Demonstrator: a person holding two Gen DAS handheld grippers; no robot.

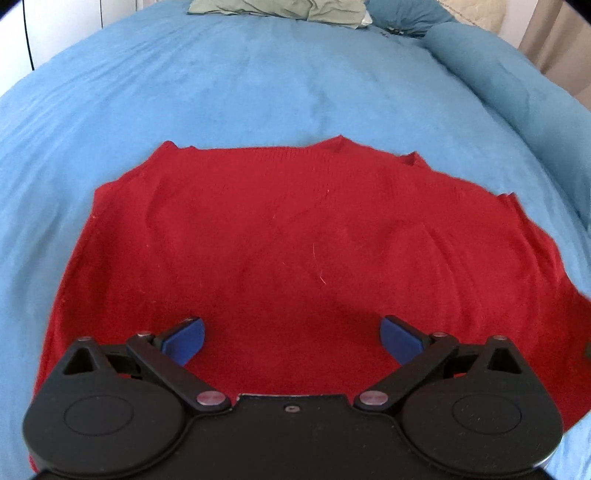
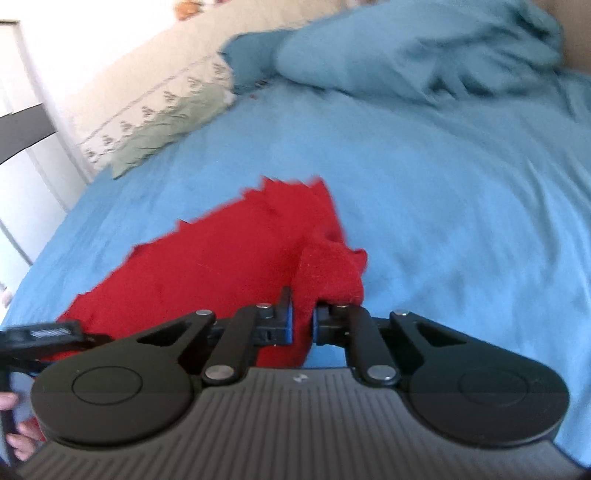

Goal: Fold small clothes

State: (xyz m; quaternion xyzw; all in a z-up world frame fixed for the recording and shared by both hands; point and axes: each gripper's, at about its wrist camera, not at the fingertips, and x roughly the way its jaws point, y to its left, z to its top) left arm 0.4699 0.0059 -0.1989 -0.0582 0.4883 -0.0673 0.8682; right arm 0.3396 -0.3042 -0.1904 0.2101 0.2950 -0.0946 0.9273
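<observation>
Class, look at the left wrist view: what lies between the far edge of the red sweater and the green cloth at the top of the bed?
Only bare blue bedcover separates the red sweater from the green cloth.

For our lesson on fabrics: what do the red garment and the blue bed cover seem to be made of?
Red garment: seemingly a fine knit, perhaps wool or acrylic; matte, fuzzy surface with loose fibres and a ribbed edge. Blue bed cover: probably a soft brushed or suede-like cloth; matte, with gentle creases and no visible weave.
</observation>
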